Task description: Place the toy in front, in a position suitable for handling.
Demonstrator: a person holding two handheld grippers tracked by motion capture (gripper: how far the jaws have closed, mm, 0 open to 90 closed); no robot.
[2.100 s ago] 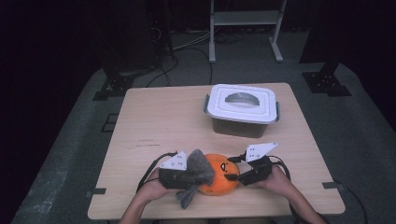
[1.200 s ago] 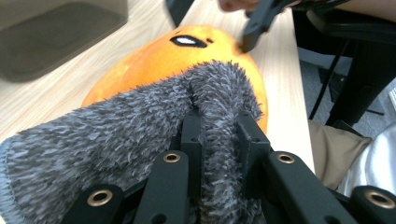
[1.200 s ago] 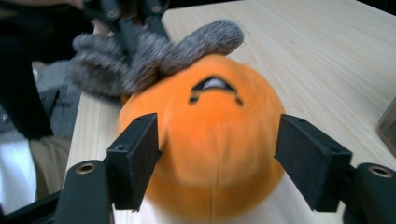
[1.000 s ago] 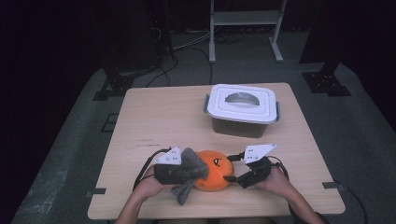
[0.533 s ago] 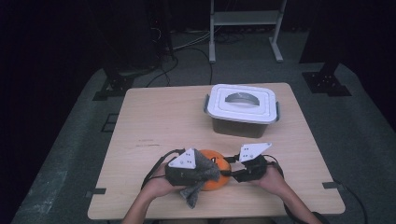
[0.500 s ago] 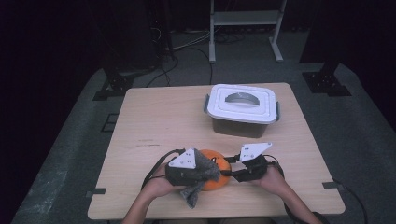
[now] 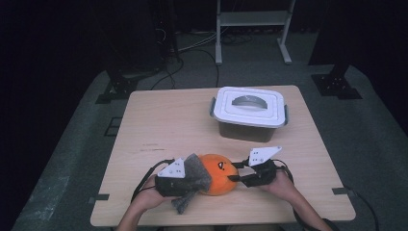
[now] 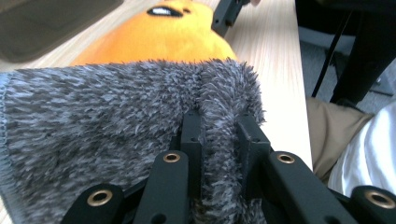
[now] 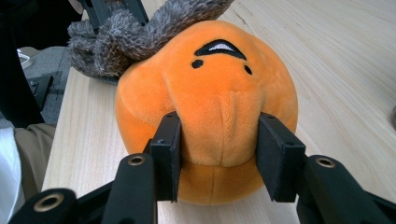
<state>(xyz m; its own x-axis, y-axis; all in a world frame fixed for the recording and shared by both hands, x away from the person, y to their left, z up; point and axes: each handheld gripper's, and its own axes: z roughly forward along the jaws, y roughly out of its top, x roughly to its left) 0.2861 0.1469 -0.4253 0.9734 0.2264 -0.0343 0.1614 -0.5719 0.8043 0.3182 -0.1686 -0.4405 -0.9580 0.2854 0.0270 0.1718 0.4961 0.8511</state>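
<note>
In front of the lidded white container [image 7: 249,111], the right gripper [image 9: 217,154], its jaws just closing, pinches the orange plush [image 9: 210,93] while the left gripper [image 8: 219,140] clamps the grey furry cloth [image 8: 107,112].

A pale wooden table [image 7: 163,125] stands on grey floor [image 7: 72,144]; a lidded white plastic box [image 7: 249,111] sits toward its far right; an orange plush toy [image 7: 219,174] rests at the near edge, a grey fuzzy cloth [image 7: 192,179] just beside it, touching.
</note>
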